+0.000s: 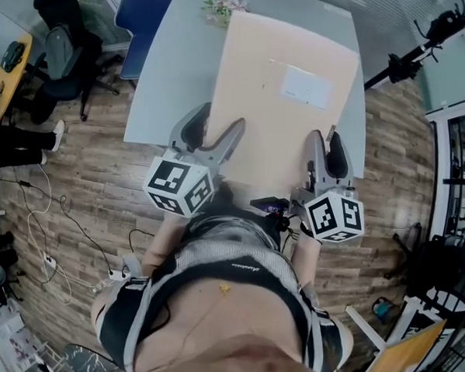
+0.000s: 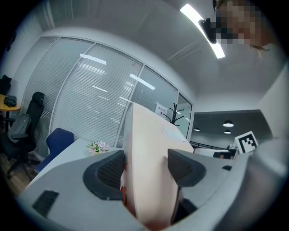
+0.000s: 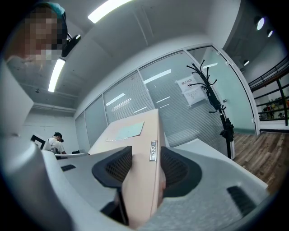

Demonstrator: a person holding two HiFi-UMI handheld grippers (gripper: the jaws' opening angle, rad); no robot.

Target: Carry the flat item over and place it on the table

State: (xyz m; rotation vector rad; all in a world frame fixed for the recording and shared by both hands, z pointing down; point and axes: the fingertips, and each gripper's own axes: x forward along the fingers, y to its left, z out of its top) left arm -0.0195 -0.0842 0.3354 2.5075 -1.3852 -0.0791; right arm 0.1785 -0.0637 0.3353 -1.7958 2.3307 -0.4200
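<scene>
a: where is the flat box point(image 1: 275, 121) sitting right now?

b: it is hanging between the two grippers, in front of the person. its far part is lying over the grey table point(image 1: 176, 69), and its near edge is reaching past the table's near edge toward the person's body. whether it is touching the table top, i cannot tell.

a: what is the left gripper point(image 1: 220, 118) doing?

b: it is clamping the box's near left part. in the left gripper view the left gripper point(image 2: 145, 164) is pressing its ribbed pads against both faces of the flat box point(image 2: 149, 135).

a: and the right gripper point(image 1: 326, 136)?

b: it is doing the same at the near right corner. in the right gripper view the right gripper point(image 3: 146, 164) is squeezing the flat box point(image 3: 140, 198) from both sides, with the jaws standing wide around the box's thickness.

a: anything showing on the box?

b: a pale label point(image 1: 305, 86) is sitting on its top face, toward the far right.

a: what else is lying on the table?

b: a small bunch of flowers point(image 1: 224, 6) is sitting at the far edge, just beyond the box. a blue chair point(image 1: 144, 9) is standing beside the table's far left corner.
</scene>
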